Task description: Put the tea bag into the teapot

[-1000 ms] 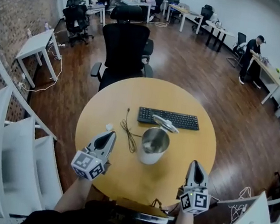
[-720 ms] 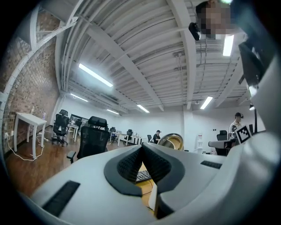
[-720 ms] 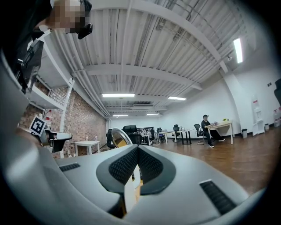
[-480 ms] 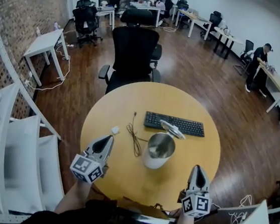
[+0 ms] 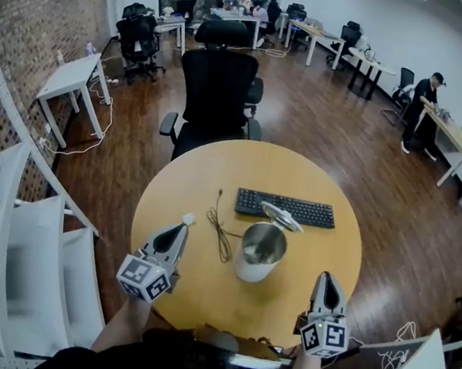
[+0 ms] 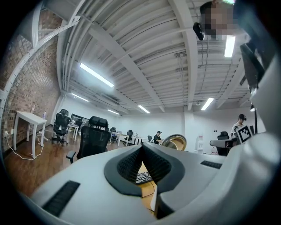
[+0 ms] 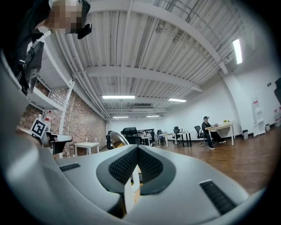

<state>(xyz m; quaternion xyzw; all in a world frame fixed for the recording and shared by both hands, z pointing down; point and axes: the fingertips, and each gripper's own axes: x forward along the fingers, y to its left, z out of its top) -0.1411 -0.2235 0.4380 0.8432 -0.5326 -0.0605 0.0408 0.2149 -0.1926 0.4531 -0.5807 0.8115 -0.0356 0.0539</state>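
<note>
A steel teapot [image 5: 260, 250] stands in the middle of the round wooden table [image 5: 208, 168], its hinged lid [image 5: 281, 217] flipped up and open. The tea bag [image 5: 188, 218], a small white square, lies on the table left of the pot. My left gripper [image 5: 180, 229] is shut and its tip hovers just short of the tea bag, with nothing between the jaws. In the left gripper view the jaws [image 6: 141, 147] meet, with the pot's lid [image 6: 173, 141] showing beyond them. My right gripper [image 5: 328, 277] is shut and empty near the table's front right edge; its jaws [image 7: 137, 147] meet too.
A black keyboard [image 5: 286, 208] lies behind the teapot, and a thin dark cable [image 5: 223, 235] runs between the tea bag and the pot. A black office chair [image 5: 220, 86] stands at the table's far side. A person [image 5: 425, 99] works at a desk far right.
The head view has shifted a little. Both grippers stay shut and hold about the same places over the table; the tea bag and teapot have not moved.
</note>
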